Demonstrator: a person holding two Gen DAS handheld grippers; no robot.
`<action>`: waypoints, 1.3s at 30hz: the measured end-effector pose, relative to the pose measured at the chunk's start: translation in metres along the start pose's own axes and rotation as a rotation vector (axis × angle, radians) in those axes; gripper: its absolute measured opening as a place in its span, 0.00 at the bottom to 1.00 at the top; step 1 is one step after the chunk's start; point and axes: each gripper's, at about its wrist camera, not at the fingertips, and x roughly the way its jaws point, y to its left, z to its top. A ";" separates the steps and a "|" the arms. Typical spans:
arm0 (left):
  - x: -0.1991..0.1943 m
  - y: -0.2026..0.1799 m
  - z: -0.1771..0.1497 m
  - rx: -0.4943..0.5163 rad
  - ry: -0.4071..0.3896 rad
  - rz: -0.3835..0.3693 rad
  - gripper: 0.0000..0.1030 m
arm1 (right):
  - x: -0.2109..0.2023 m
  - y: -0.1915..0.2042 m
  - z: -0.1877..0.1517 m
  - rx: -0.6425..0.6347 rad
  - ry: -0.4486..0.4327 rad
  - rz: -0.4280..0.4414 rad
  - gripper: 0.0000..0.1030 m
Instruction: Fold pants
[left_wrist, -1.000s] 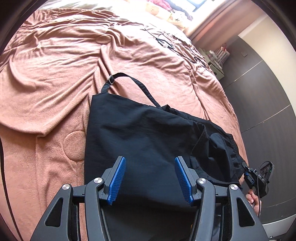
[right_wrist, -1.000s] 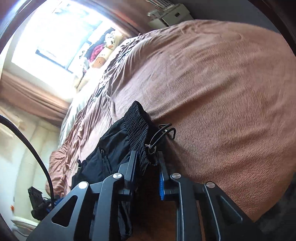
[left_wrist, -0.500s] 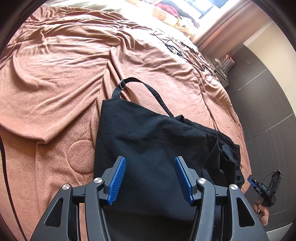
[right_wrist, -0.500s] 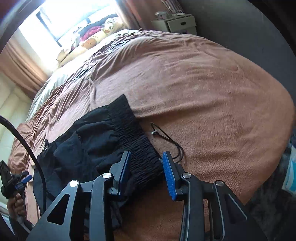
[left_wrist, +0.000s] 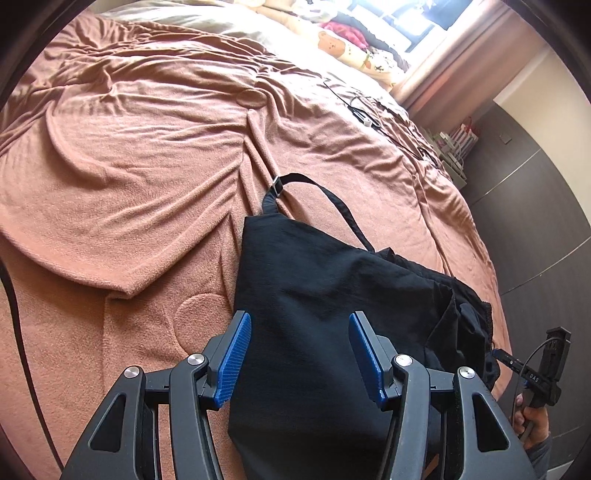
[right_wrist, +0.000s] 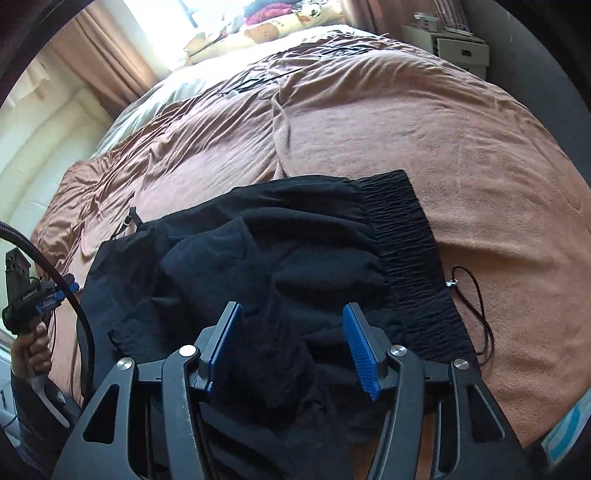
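Left wrist view first: the left gripper (left_wrist: 300, 356) hangs over the near end of the black pants (left_wrist: 314, 295), its blue pads (left_wrist: 233, 360) spread wide with nothing between them, dark cloth showing in the gap below. The pants lie folded over on the brown blanket (left_wrist: 129, 166), a flat smooth panel running away from the camera. At its far corner a strap with a metal buckle (left_wrist: 277, 186) loops out across the blanket. Off to the right the fabric bunches into loose layers, and past that, at the frame edge, the right hand (left_wrist: 530, 421) grips its black handle. Far back, a cable (left_wrist: 364, 110) trails over the wrinkled blanket, then pillows (left_wrist: 351, 48) under a bright window.

Over to the right wrist view: the right gripper (right_wrist: 291, 350) is also spread wide and empty, hovering above the rumpled middle of the pants (right_wrist: 258, 251). Just to its right runs the gathered elastic waistband (right_wrist: 410, 254), lying flat, with a thin drawstring (right_wrist: 476, 295) curling out onto the blanket (right_wrist: 461, 147) beside it. At the left edge the left hand (right_wrist: 31, 350) holds its own handle. Beyond, the blanket rises in creases toward pillows (right_wrist: 258, 33), curtains (right_wrist: 99, 62) and a pale bedside cabinet (right_wrist: 458, 48)
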 end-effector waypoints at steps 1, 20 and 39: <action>-0.001 0.002 0.000 -0.006 -0.002 0.002 0.56 | 0.006 0.003 0.003 -0.014 0.008 0.003 0.53; 0.008 0.012 -0.005 -0.031 0.014 0.007 0.56 | 0.090 0.039 0.037 -0.246 0.194 -0.003 0.12; 0.009 0.014 -0.006 -0.035 0.019 0.010 0.56 | 0.029 0.034 0.059 -0.221 -0.013 -0.200 0.02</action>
